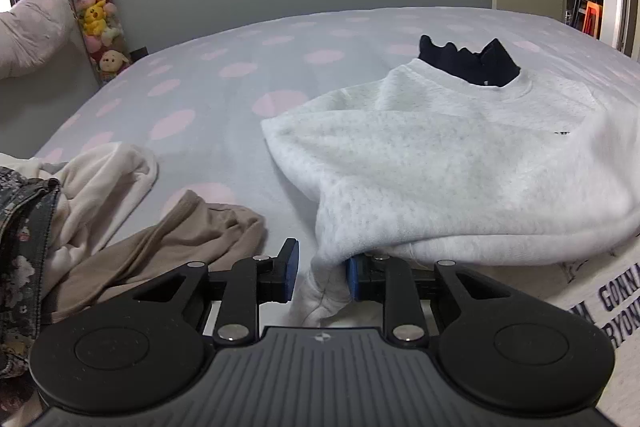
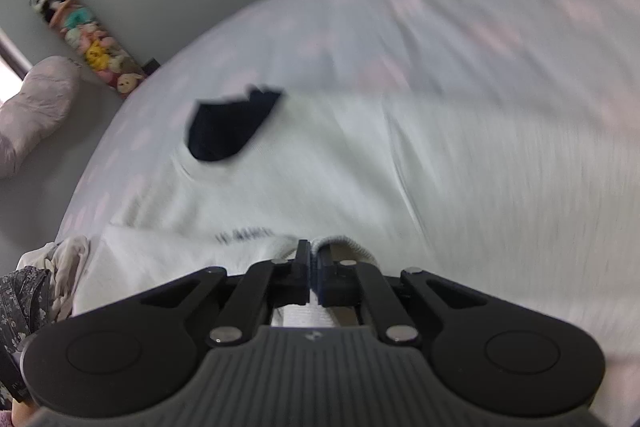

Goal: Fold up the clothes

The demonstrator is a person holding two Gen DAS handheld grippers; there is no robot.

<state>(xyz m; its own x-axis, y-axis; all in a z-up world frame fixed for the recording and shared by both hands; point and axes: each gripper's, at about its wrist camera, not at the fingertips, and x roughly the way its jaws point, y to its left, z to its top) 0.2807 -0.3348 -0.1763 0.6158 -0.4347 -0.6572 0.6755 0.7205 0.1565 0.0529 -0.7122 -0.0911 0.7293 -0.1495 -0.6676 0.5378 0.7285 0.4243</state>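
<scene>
A white sweatshirt (image 1: 460, 155) lies spread on the polka-dot bed (image 1: 240, 67), with a dark navy garment (image 1: 464, 61) showing at its neck opening. My left gripper (image 1: 322, 267) is at the sweatshirt's near-left corner. A bunched fold of the cloth hangs between its blue pads (image 1: 290, 263). The right pad touches the cloth and the left pad stands slightly off it, so it is open. In the blurred right wrist view, my right gripper (image 2: 313, 267) is shut on a ribbed edge of the sweatshirt (image 2: 400, 187), near small dark lettering. The navy garment (image 2: 228, 131) lies beyond.
A beige garment (image 1: 192, 239), a cream one (image 1: 108, 179) and dark floral cloth (image 1: 20, 227) are piled at the near left. White cloth with navy lettering (image 1: 616, 299) lies at the near right. A clear tube of plush toys (image 1: 96, 15) and a pillow (image 1: 32, 31) stand at the far left.
</scene>
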